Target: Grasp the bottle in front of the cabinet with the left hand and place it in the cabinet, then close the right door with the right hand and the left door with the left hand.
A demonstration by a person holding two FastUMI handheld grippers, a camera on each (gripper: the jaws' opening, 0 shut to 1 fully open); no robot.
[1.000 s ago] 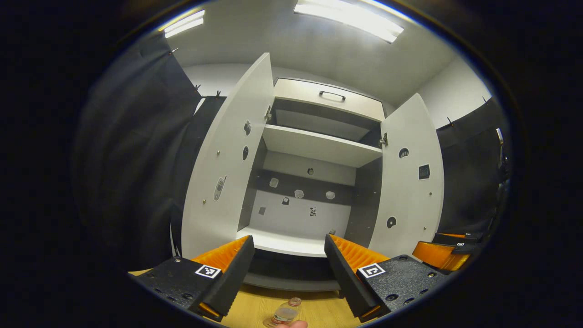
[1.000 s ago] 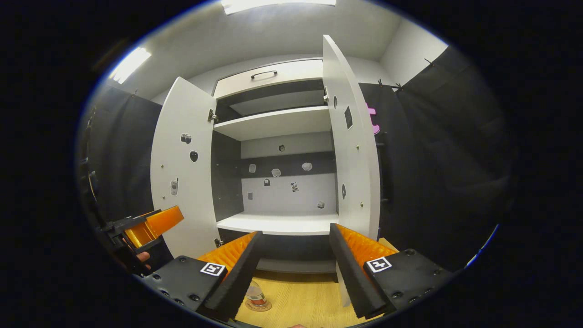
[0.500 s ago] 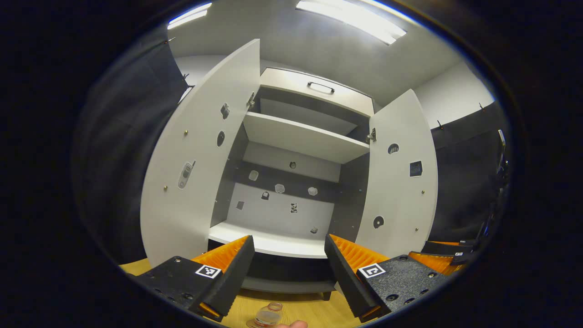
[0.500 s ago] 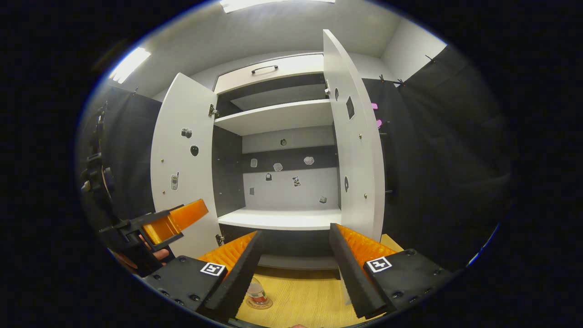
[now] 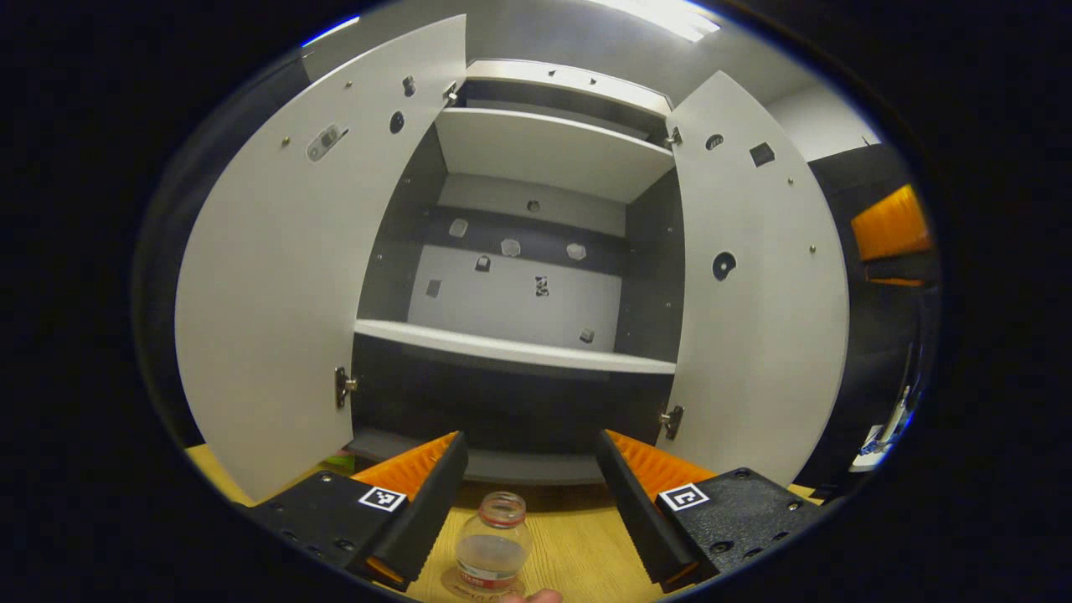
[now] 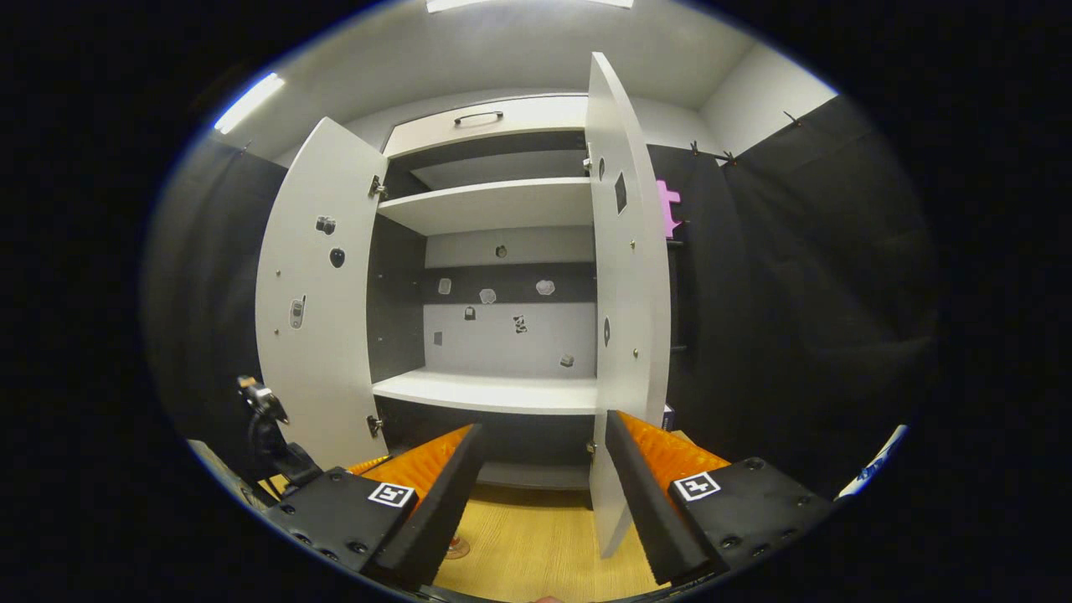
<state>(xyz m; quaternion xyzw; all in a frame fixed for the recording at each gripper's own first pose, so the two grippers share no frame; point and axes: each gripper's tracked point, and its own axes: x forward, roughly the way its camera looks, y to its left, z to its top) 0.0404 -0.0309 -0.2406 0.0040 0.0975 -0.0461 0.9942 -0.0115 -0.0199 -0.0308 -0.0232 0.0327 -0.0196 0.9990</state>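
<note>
A small clear bottle [image 5: 494, 544] with a red-ringed neck stands upright on the wooden tabletop [image 5: 578, 561] in front of the white cabinet. In the left gripper view it shows low between the two fingers of my left gripper [image 5: 528, 494], which is open and touches it on neither side. The left door [image 5: 276, 276] and right door [image 5: 754, 293] both stand wide open. My right gripper [image 6: 540, 494] is open and holds nothing, facing the right door [image 6: 624, 293] edge-on. Only the bottle's base [image 6: 456, 548] peeks past its left finger.
The lower shelf [image 5: 511, 347] is bare, with small stickers on the back wall above it. An upper shelf [image 6: 494, 205] and a drawer with a handle [image 6: 477, 117] sit higher up. The other gripper [image 5: 892, 230] shows beyond the right door. Black cloth hangs on both sides.
My left gripper has dropped and moved closer to the cabinet, so the bottle now sits higher and larger between its fingers. It has sunk out of the right gripper view's left side.
</note>
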